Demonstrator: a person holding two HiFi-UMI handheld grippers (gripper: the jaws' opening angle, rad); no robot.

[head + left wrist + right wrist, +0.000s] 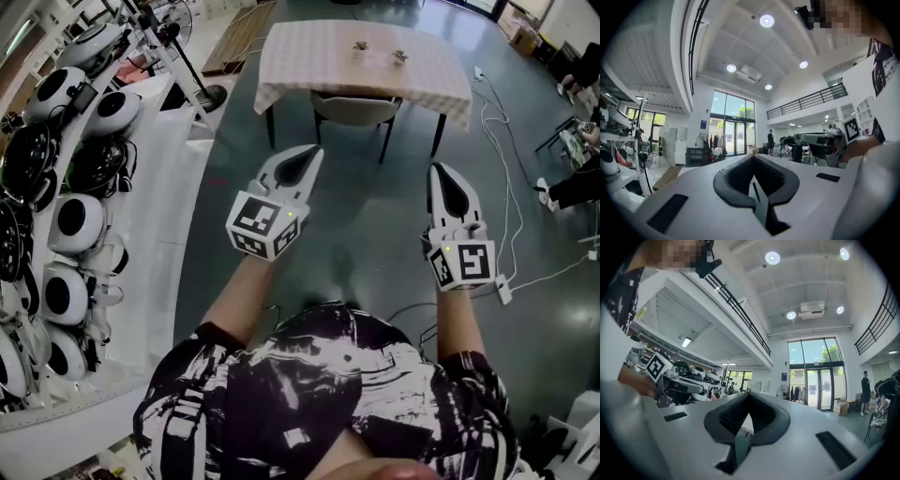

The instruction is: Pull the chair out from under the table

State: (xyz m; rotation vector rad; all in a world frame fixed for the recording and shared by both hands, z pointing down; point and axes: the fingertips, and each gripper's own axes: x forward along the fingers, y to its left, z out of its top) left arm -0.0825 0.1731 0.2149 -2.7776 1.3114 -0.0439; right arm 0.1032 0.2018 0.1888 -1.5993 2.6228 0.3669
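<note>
A table [424, 80] under a pale checked cloth stands at the far middle of the head view, with two small plants on top. A beige chair [355, 111] is tucked under its near side, only the backrest and legs showing. My left gripper [315, 150] hangs shut and empty in the air, short of the chair and a little to its left. My right gripper [438, 169] is also shut and empty, out to the chair's right. In the left gripper view the left gripper [753, 156] has its tips together, as does the right gripper [747, 394] in its own view.
A white rack [141, 309] with several round black-and-white devices runs along the left. A fan stand [197, 82] stands left of the table. White cables [511, 225] and a power strip lie on the grey floor at right. A seated person's legs [567, 192] show at the right edge.
</note>
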